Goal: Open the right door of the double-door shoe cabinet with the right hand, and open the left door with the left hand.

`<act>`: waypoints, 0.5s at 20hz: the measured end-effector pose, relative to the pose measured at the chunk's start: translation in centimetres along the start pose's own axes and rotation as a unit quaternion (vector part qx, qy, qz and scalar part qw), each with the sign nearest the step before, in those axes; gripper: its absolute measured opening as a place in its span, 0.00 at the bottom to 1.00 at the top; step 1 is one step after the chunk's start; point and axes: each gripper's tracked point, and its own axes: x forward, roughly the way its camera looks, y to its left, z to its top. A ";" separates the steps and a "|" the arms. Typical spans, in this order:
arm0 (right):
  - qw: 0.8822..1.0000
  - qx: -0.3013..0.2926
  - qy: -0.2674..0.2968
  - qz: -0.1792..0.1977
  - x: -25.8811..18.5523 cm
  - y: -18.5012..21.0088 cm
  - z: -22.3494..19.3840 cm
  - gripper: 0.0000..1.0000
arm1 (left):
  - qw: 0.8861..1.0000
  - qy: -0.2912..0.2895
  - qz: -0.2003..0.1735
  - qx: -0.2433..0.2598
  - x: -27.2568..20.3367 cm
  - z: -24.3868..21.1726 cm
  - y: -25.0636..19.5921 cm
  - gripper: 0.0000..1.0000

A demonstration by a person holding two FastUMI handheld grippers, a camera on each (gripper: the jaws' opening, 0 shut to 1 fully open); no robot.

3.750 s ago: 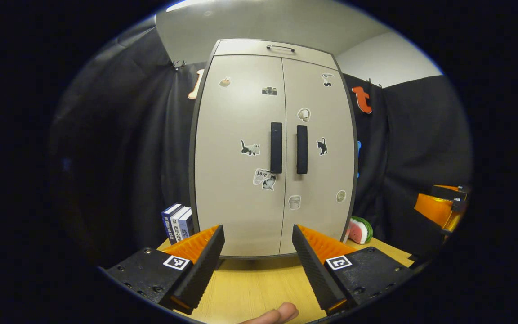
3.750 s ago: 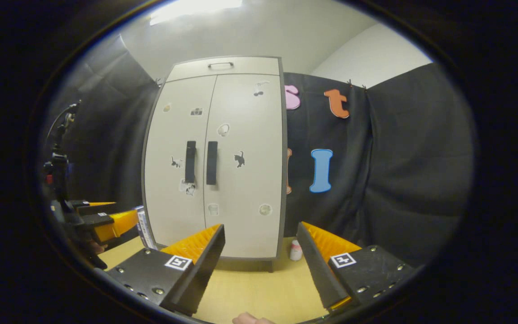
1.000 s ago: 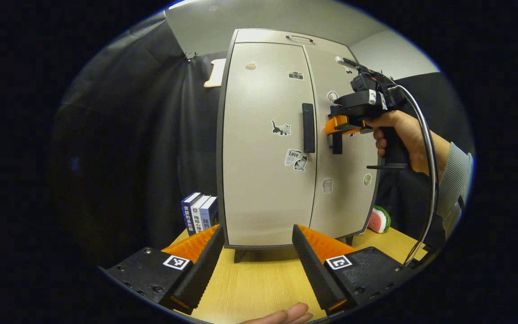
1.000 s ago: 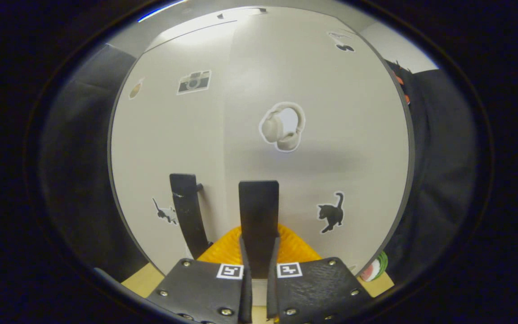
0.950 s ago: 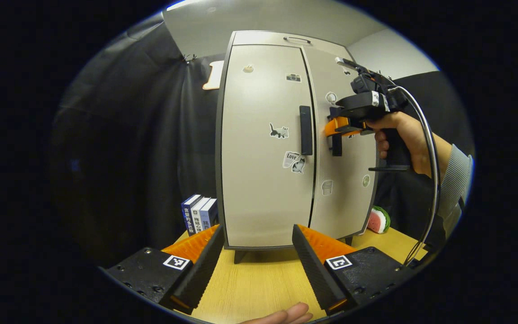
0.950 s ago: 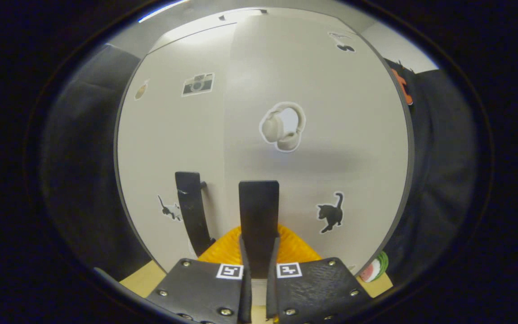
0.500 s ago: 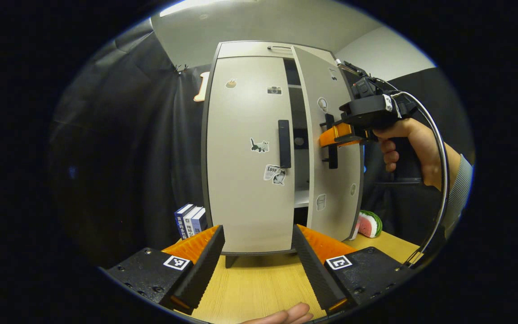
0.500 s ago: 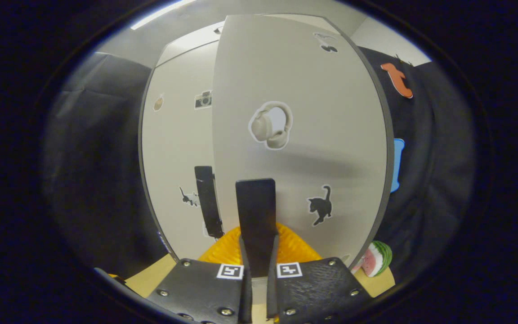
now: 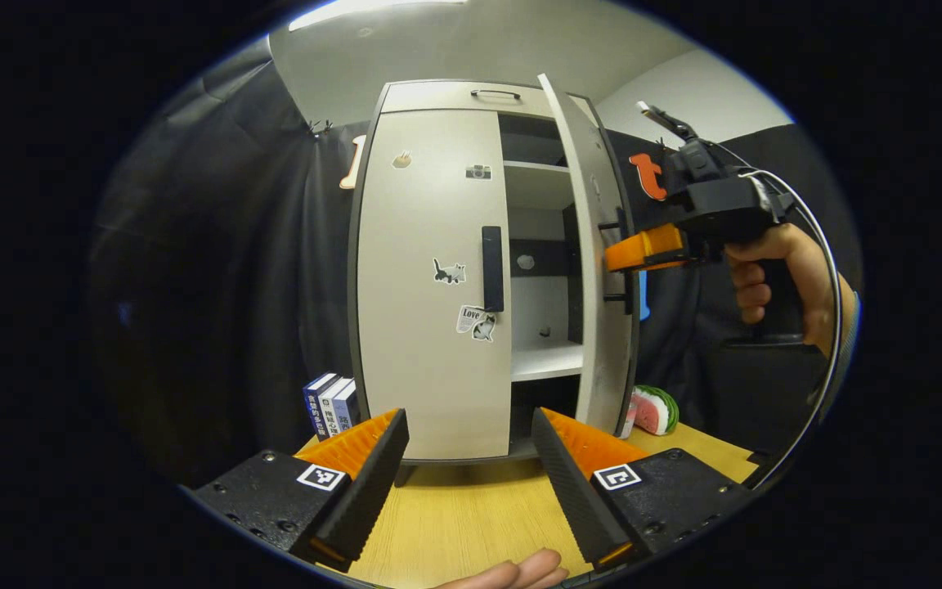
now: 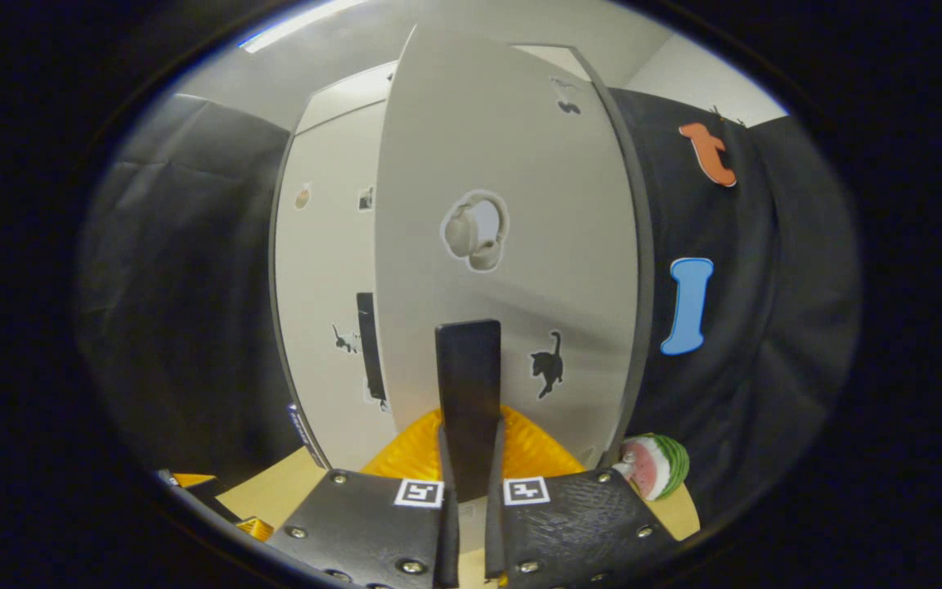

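At centre frame of the right gripper view the right gripper (image 10: 471, 458) is clenched on the right door's handle (image 10: 468, 384), swinging the right door (image 9: 598, 270) out; next, I judge, the spread left gripper (image 9: 469, 458) must reach the left door's handle (image 9: 492, 268).

Ahead of the left gripper (image 9: 469, 483), the cabinet (image 9: 430, 270) is pale beige with dark grey edging, and its left door handle (image 9: 492, 268) is black. Stickers (image 9: 450, 271) show black and grey cats. Inside, the shelf (image 9: 547, 360) is white. To the left stand blue-and-white books (image 9: 330, 402); to the right lies a red, green-rinded watermelon slice (image 9: 651, 409). The table (image 9: 471, 515) is light wood grain.
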 end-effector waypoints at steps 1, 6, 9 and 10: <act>1.000 0.002 -0.002 0.000 -0.5 -0.5 0.0 0.12 | 1.000 -0.005 -0.003 0.005 0.0 0.2 -0.2 0.95; 1.000 0.002 -0.015 -0.026 -2.3 -3.6 0.2 0.12 | 1.000 -0.018 -0.013 0.005 -0.2 0.7 -1.8 0.95; 0.998 0.005 -0.015 -0.063 -3.6 -6.4 0.0 0.11 | 1.000 -0.017 -0.027 0.004 0.0 0.3 -3.2 0.93; 0.997 0.006 -0.017 -0.078 -3.3 -7.6 0.1 0.06 | 0.999 -0.016 -0.029 0.003 0.2 0.2 -3.6 0.95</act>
